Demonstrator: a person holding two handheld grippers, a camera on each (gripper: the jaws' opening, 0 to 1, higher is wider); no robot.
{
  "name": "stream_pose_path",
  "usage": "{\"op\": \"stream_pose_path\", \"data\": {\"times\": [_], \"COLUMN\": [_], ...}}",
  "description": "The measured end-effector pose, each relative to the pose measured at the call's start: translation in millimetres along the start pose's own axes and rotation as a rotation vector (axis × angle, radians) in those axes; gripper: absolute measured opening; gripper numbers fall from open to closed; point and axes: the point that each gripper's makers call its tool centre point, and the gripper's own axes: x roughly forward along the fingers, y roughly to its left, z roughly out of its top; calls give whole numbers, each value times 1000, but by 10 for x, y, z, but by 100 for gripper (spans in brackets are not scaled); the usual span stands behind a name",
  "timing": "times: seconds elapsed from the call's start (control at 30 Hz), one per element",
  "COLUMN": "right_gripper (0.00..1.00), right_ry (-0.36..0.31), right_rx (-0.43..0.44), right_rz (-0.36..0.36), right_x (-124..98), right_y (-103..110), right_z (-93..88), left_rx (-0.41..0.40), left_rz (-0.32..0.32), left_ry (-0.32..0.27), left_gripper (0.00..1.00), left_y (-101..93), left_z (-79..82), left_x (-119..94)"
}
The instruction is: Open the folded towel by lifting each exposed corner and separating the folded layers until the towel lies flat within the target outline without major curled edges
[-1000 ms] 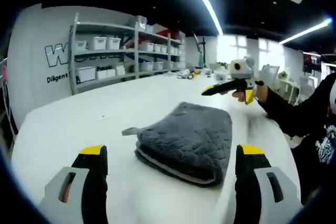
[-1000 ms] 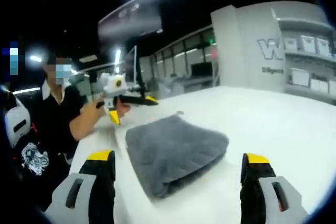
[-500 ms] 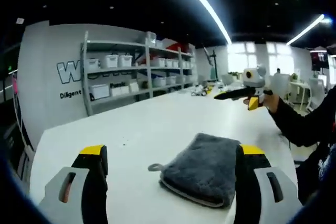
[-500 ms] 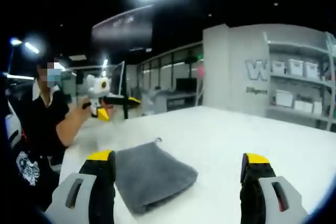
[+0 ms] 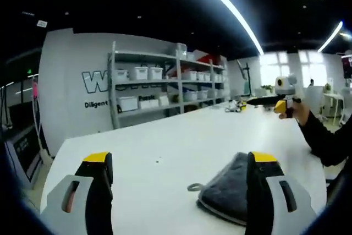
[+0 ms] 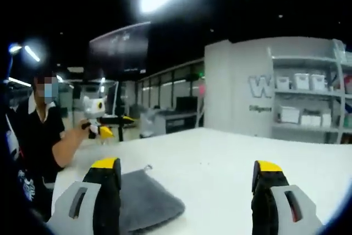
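A grey folded towel [image 5: 228,193] lies on the white table [image 5: 165,147], with a small loop tag [image 5: 193,187] at its left corner. My left gripper [image 5: 180,160] hovers open above the table, and the towel sits low beside its right jaw. A hand holds my right gripper [image 5: 275,98] up in the air at the far right. In the right gripper view the towel [image 6: 146,202] lies low beside the left jaw of the open right gripper [image 6: 186,166]. The left gripper [image 6: 102,120] is held raised at the left. Nothing is between either pair of jaws.
Metal shelves with white bins [image 5: 165,89] stand along the far wall behind the table. A person in a black shirt [image 6: 38,130] sits at the table's left edge [image 6: 82,163]. Desks and a monitor [image 6: 184,105] stand beyond the table.
Both grippers have risen and tilted up away from the towel, so it sits lower and smaller in both views. The towel lies as before. Both grippers stay open.
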Motion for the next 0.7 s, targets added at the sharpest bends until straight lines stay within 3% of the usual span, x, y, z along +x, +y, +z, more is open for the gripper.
{"op": "stream_pose_path", "data": {"times": [0.3,0.47,0.7], "right_gripper": [94,84,77], "right_ry": [69,97,157], "right_rx": [32,66,105], "right_rz": [9,18,41], "right_x": [146,188,263], "right_y": [40,90,125], "right_z": [-298,-441,-674], "left_rx": [5,-20,-57], "left_rz": [-31,-92,-165], "left_ry": [115,183,269], "left_gripper": [100,100,96], "left_y": [3,-348,-570], "left_z": [-322,-576,-850], "left_x": [117,151,170]}}
